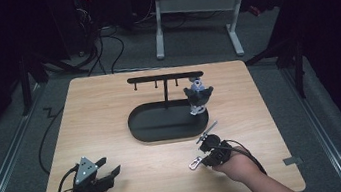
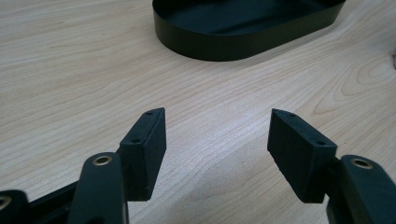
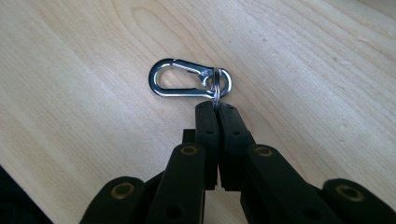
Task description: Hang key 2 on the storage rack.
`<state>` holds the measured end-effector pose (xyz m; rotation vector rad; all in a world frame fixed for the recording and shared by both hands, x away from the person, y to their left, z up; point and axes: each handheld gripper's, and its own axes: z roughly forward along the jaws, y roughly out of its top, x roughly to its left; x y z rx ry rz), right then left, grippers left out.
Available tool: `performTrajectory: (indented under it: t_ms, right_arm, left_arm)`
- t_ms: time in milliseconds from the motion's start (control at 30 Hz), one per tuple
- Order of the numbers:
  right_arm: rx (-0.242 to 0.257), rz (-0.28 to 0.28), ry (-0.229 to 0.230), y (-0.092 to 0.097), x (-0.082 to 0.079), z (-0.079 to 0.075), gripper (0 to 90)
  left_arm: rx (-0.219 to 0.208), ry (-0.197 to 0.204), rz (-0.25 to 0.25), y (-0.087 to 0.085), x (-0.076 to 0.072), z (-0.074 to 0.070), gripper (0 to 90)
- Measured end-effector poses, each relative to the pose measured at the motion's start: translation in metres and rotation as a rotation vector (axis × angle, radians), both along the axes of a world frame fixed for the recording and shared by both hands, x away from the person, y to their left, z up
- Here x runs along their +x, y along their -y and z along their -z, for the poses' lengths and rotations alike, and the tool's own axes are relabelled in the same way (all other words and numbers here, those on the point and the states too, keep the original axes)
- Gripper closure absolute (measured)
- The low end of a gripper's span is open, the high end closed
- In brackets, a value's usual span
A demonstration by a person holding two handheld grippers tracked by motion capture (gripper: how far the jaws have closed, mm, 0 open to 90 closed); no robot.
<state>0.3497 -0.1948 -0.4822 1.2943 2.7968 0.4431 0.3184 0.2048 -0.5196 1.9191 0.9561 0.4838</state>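
A silver carabiner clip [image 3: 180, 79] lies flat on the wooden table with a small split ring [image 3: 219, 83] at one end. My right gripper [image 3: 217, 106] is shut on that ring, its pads pressed together over the wire. In the high view the right gripper [image 1: 205, 161] sits near the front right of the table, with the clip [image 1: 195, 163] sticking out to its left. My left gripper [image 1: 109, 167] rests at the front left, open. Between its jaws there is only bare wood [image 2: 217, 135].
A black oval tray [image 1: 135, 126] sits mid-table, its near wall [image 2: 210, 44] ahead of the left gripper. A black T-shaped hanger stand [image 1: 163, 79] rises from the tray. A small grey figure [image 1: 197, 94] hangs at the stand's right end. A white-legged desk [image 1: 235, 31] stands beyond the table.
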Motion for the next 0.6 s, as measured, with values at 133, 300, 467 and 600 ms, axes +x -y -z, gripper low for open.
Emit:
performTrajectory:
  t_ms: [133, 300, 467, 600]
  right_arm:
    - [-0.001, -0.006, 0.005, 0.000, -0.001, -0.004, 89.1]
    - [0.003, -0.017, -0.003, 0.000, -0.001, -0.013, 89.2]
    - [-0.010, -0.026, -0.009, -0.001, -0.002, -0.027, 89.2]
    - [-0.020, -0.036, -0.004, 0.000, -0.001, -0.040, 89.2]
  left_arm:
    - [0.006, 0.000, 0.004, 0.000, 0.000, 0.000, 38.0]
    - [0.003, 0.002, 0.002, -0.001, 0.000, -0.001, 38.0]
    - [0.003, 0.003, 0.002, -0.001, -0.001, -0.001, 38.0]
    - [0.001, 0.003, 0.004, 0.000, -0.001, -0.001, 38.0]
